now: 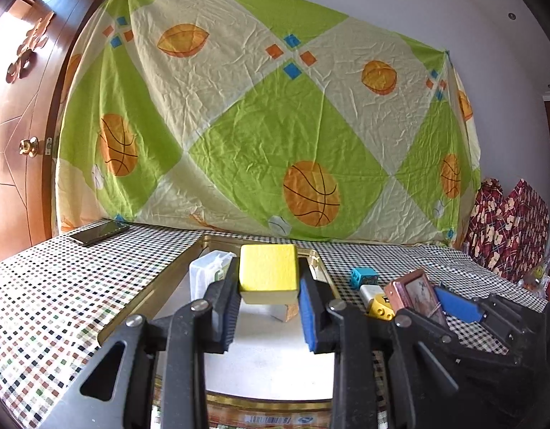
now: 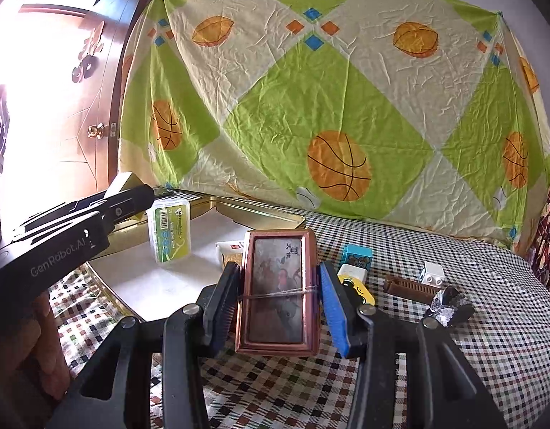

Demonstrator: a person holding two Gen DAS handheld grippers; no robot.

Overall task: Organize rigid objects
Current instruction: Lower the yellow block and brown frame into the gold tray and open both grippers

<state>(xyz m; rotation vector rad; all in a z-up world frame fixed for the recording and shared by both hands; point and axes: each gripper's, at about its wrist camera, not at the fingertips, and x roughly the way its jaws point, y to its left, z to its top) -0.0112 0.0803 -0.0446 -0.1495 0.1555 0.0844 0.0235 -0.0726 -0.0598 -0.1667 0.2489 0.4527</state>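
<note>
My left gripper [image 1: 269, 287] is shut on a yellow block [image 1: 268, 268] and holds it above the gold tray [image 1: 146, 296]. My right gripper [image 2: 278, 298] is shut on a copper-framed picture box [image 2: 276, 291], held upright just right of the tray [image 2: 260, 211]. In the tray stand a clear plastic floss box [image 2: 169, 230] and a small white-and-gold box [image 2: 230, 250]. The right gripper with the picture box [image 1: 416, 295] also shows at the right of the left wrist view.
On the checked cloth right of the tray lie a blue bear block [image 2: 357, 255], a white-and-yellow toy [image 2: 355, 280], a brown comb [image 2: 407, 287], a white brick [image 2: 432, 273] and a sequined bow clip [image 2: 448, 309]. A phone [image 1: 98, 232] lies far left. A sheet hangs behind.
</note>
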